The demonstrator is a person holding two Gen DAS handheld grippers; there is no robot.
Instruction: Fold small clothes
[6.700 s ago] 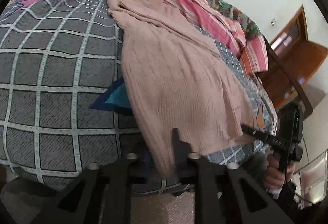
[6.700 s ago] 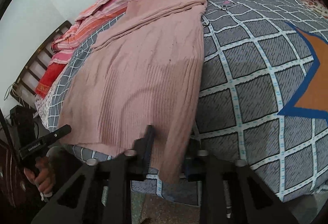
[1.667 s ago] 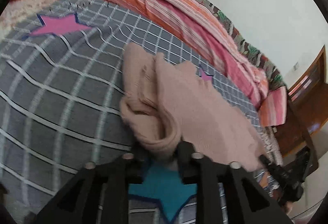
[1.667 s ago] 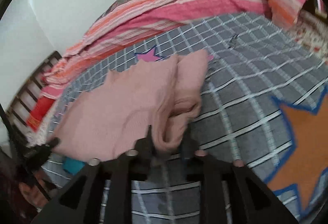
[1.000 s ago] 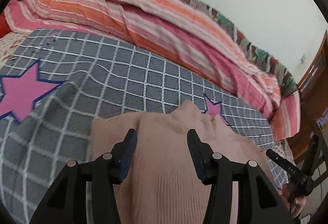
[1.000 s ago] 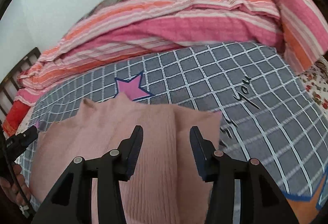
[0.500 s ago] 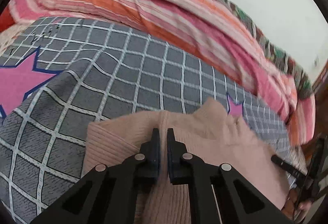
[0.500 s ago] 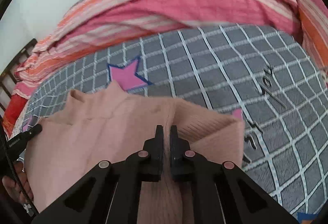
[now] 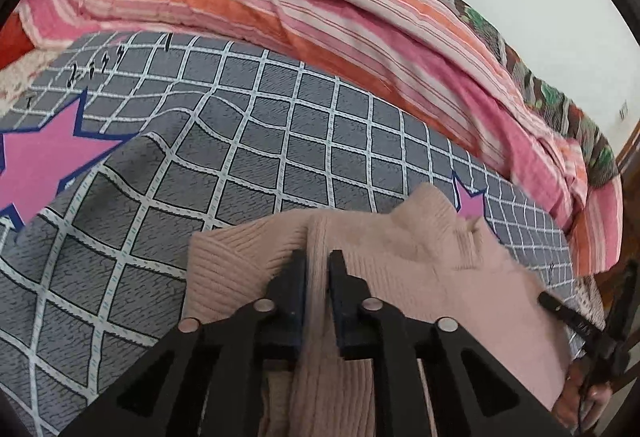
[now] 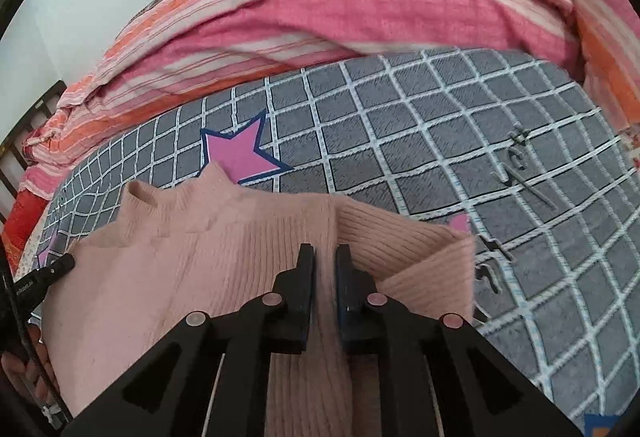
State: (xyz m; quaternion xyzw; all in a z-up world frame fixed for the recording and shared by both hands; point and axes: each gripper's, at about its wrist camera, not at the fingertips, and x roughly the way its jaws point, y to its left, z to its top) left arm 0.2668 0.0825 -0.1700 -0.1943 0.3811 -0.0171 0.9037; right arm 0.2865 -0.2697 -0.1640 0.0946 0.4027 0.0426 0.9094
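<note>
A grey checked bedcover with pink stars fills the middle of both views, and a striped blanket is heaped along its far side, across the upper part of each frame. Open cover is seen in the left half of the left view and the right half of the right view; beyond the blanket only pale wall is seen.

The sweater is spread across the lower centre of both views, folded so that its long axis runs side to side between the two grippers. Its collar is turned toward the blanket, and one star is partly covered by it. A ribbed sleeve end is laid out to the lower right of the right view, another to the lower left of the left view.

The left gripper is closed on a raised ridge of the knit, and the right gripper is likewise pinched on a ridge of the sweater. One second ago both sets of jaws were held wide apart above the flat knit; half a second ago they were already together. Since 6.7 s ago the sweater has been doubled from full length.
</note>
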